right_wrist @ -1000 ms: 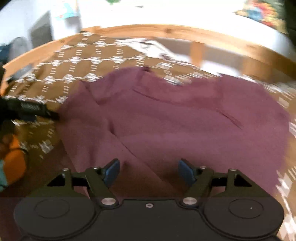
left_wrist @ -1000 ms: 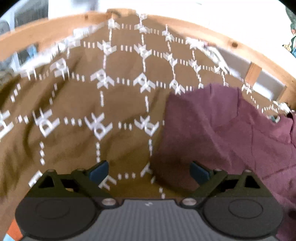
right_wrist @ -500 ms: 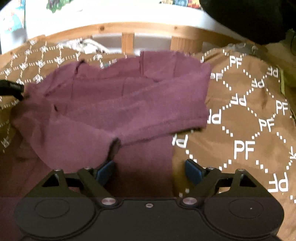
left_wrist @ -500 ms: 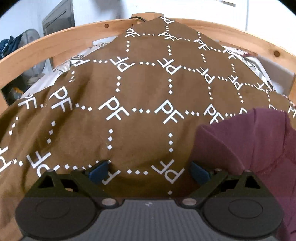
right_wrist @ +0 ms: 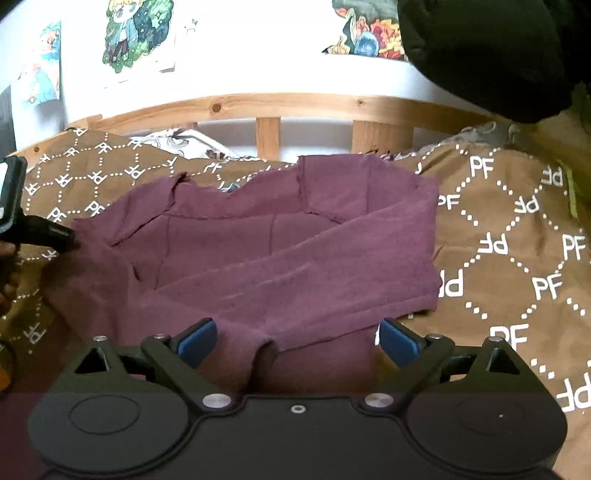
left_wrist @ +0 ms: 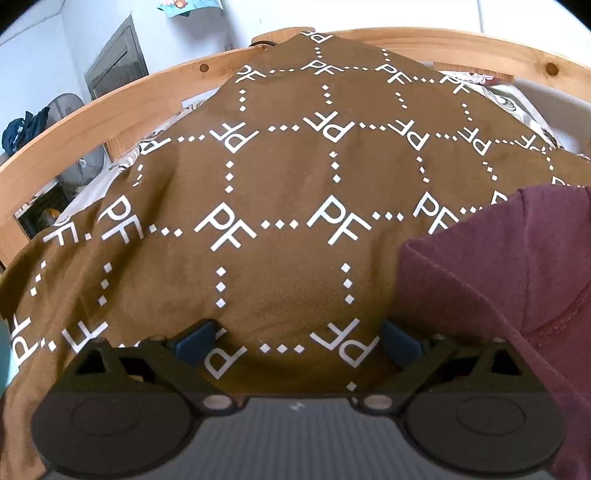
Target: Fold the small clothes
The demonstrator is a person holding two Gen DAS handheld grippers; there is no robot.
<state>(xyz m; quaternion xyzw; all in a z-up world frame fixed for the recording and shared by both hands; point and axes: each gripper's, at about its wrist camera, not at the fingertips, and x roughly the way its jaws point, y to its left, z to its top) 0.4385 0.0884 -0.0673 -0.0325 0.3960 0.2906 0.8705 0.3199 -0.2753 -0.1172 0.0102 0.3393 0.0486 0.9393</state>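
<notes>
Your left gripper (left_wrist: pixel 297 338) is spread wide, its blue pads (left_wrist: pixel 195 338) resting low over the brown blanket (left_wrist: pixel 280 177) printed with white "PF" letters, and it grips nothing. The maroon garment (left_wrist: pixel 498 266) lies just to its right on that blanket, its edge close beside the right-hand pad. Your right gripper (right_wrist: pixel 297 338) is also released, with both pads apart; it sits at the near edge of the maroon garment (right_wrist: pixel 280 251), and a fold of the fabric lies between the jaws without being pinched. From that view, the garment is spread across the bed with one sleeve folded diagonally across the body, and your left gripper (right_wrist: pixel 44 230) shows as a dark tip at the garment's far left edge. A wooden bed frame (right_wrist: pixel 266 107) runs behind the blanket, with colourful posters (right_wrist: pixel 136 33) on the white wall above it.
</notes>
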